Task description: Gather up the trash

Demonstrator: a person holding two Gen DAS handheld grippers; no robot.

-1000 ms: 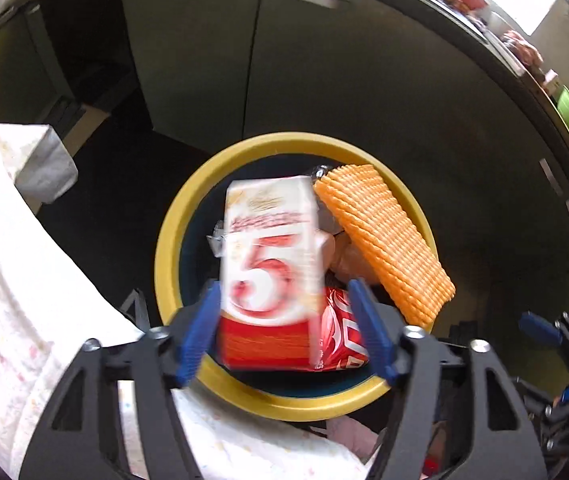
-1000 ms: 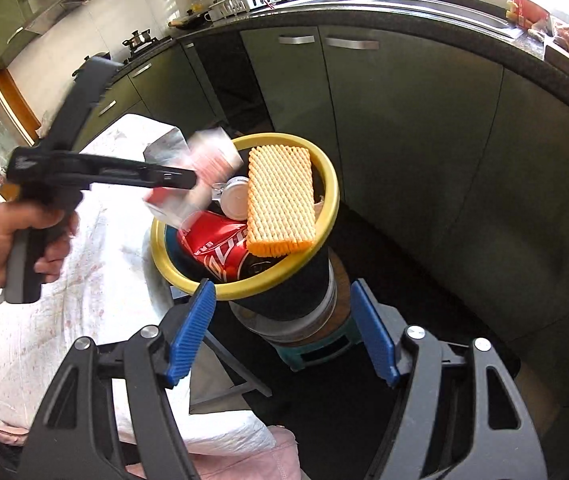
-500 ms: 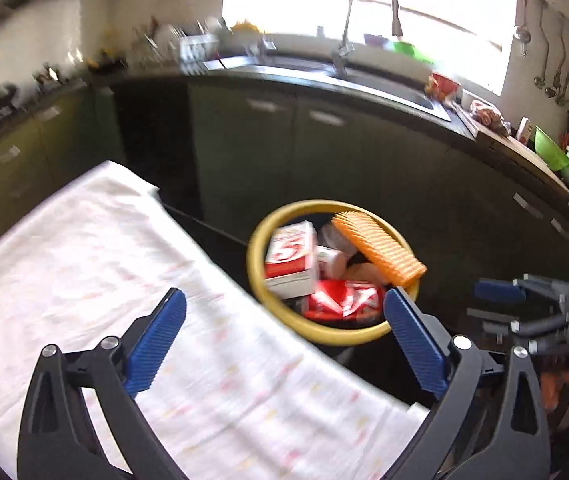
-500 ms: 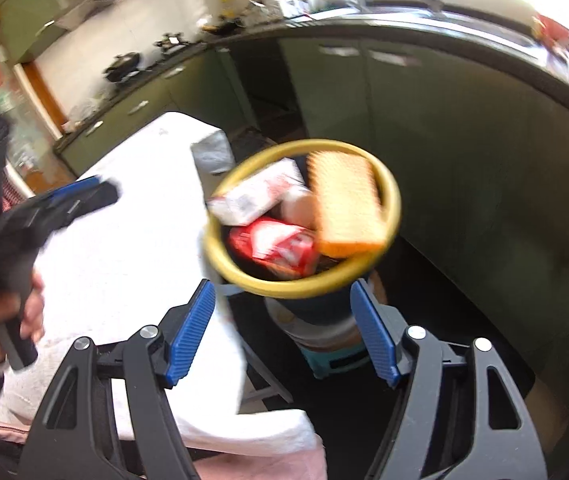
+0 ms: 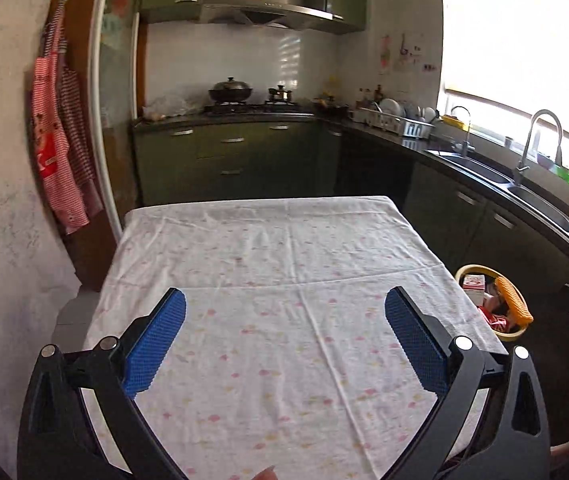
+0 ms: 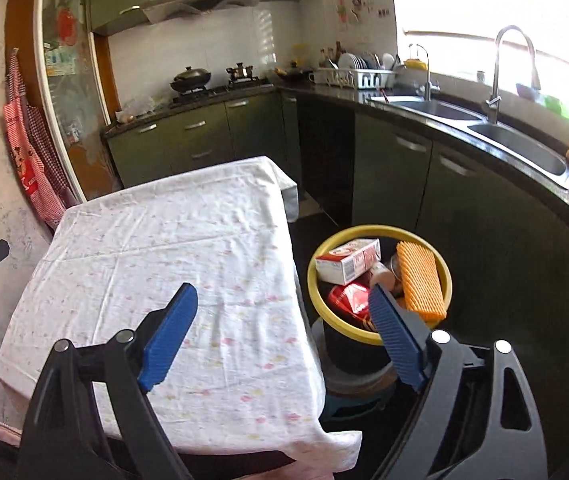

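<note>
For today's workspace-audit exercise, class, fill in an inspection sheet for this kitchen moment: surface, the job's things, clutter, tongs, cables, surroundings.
Surface: table under a white flower-print tablecloth; no loose items seen on it.
Job's things: yellow-rimmed bin beside the table holds a white-and-red carton, an orange ridged foam sleeve and a red wrapper.
Clutter: nothing seen on the table.
Tongs: left tongs open, holding nothing, over the table; right tongs open, holding nothing, by the table's edge near the bin.
Cables: nothing seen.
Surroundings: green cabinets, sink, wok on the hob, dish rack, striped aprons hanging on the wall.
</note>
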